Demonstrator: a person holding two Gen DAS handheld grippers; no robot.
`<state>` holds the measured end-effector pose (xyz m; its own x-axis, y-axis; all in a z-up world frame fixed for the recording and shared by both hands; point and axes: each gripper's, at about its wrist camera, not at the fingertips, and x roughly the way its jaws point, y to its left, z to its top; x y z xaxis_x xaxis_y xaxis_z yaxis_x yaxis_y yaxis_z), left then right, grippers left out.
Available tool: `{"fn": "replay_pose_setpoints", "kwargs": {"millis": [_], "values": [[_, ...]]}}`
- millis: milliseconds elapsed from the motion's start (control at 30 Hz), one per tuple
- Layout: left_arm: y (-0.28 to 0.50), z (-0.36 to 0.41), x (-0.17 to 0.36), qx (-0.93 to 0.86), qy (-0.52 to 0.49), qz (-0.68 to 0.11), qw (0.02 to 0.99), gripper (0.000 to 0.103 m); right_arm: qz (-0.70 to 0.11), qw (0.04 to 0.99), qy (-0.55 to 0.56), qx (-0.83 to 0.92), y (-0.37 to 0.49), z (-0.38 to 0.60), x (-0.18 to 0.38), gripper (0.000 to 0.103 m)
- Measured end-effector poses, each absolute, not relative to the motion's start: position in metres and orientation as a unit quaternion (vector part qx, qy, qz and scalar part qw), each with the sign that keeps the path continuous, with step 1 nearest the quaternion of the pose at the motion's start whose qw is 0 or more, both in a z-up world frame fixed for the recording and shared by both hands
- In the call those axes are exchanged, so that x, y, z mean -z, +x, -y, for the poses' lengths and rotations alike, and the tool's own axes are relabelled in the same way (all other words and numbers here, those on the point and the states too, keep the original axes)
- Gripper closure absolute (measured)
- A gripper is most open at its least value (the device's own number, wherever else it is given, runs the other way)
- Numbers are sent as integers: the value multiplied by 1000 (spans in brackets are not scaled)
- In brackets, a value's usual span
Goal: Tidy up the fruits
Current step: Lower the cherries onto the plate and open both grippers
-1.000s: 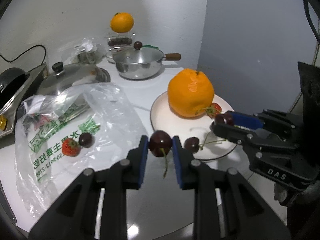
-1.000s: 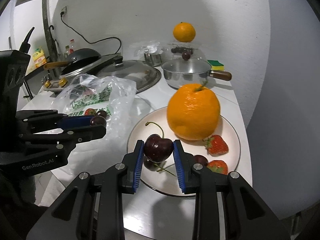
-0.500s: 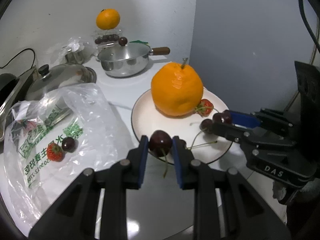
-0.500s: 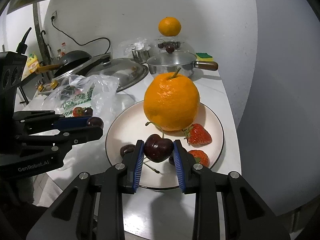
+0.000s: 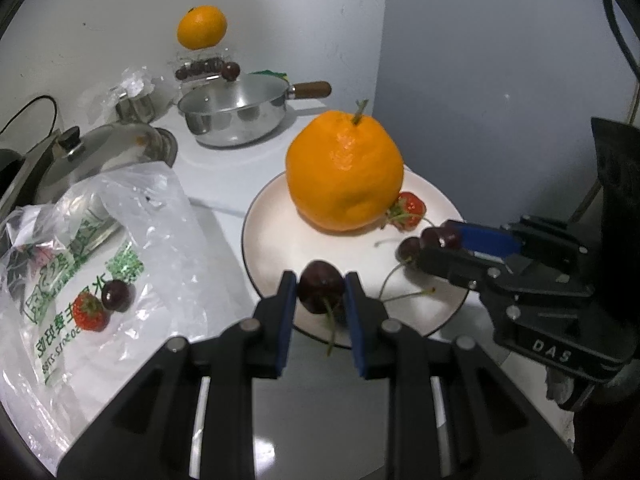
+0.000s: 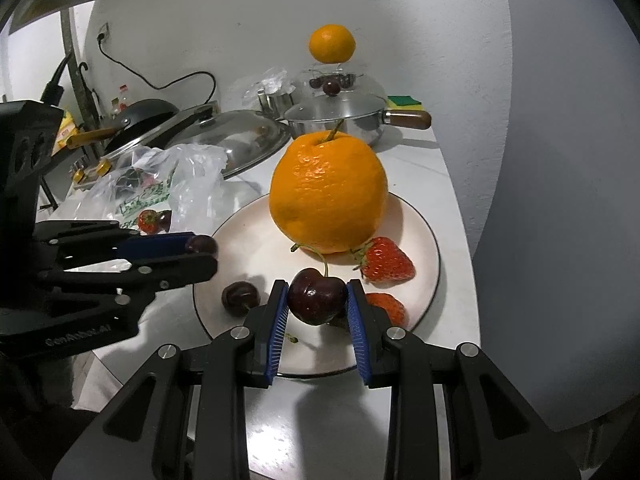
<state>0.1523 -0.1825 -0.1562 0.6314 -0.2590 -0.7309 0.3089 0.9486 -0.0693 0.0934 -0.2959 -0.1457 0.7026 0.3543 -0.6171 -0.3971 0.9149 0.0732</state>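
A cream plate [image 5: 276,236] [image 6: 248,236] carries a big orange [image 5: 344,174] [image 6: 328,190], strawberries [image 6: 386,262] and a loose cherry [image 6: 240,298]. My left gripper [image 5: 321,294] is shut on a dark cherry [image 5: 320,292] just above the plate's near rim, stem hanging down. My right gripper [image 6: 318,300] is shut on another dark cherry [image 6: 318,296] over the plate's front, stem up. In the left wrist view the right gripper [image 5: 436,240] comes in from the right with its cherry. In the right wrist view the left gripper [image 6: 200,250] reaches in from the left.
A clear plastic bag [image 5: 100,248] [image 6: 168,184] left of the plate holds a strawberry [image 5: 90,314] and a cherry [image 5: 117,296]. Behind stand a steel pan [image 5: 236,114], a pot lid [image 5: 104,152], and a small orange [image 5: 202,26] on a clear box. A wall rises right of the plate.
Both grippers have moved forward and slightly down over the plate, each still shut on its cherry. The orange and plate look nearer and larger.
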Motion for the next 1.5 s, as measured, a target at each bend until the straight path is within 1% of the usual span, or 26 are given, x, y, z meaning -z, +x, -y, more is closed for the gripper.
{"fn": "replay_pose_setpoints", "kwargs": {"millis": [600,1133,1200,1267,1500], "values": [[172,176,169,161,22,-416,895,78,-346,908,-44,-230,118,272,157,72],[175,171,171,163,12,-424,891,76,-357,906,-48,-223,124,265,161,72],[174,171,170,163,12,-423,891,75,-357,906,-49,-222,124,265,161,72],[172,171,169,163,11,-421,892,71,-358,907,-49,-218,124,265,161,72],[170,170,167,162,9,-420,893,67,-354,909,-45,-214,119,267,158,70]]}}
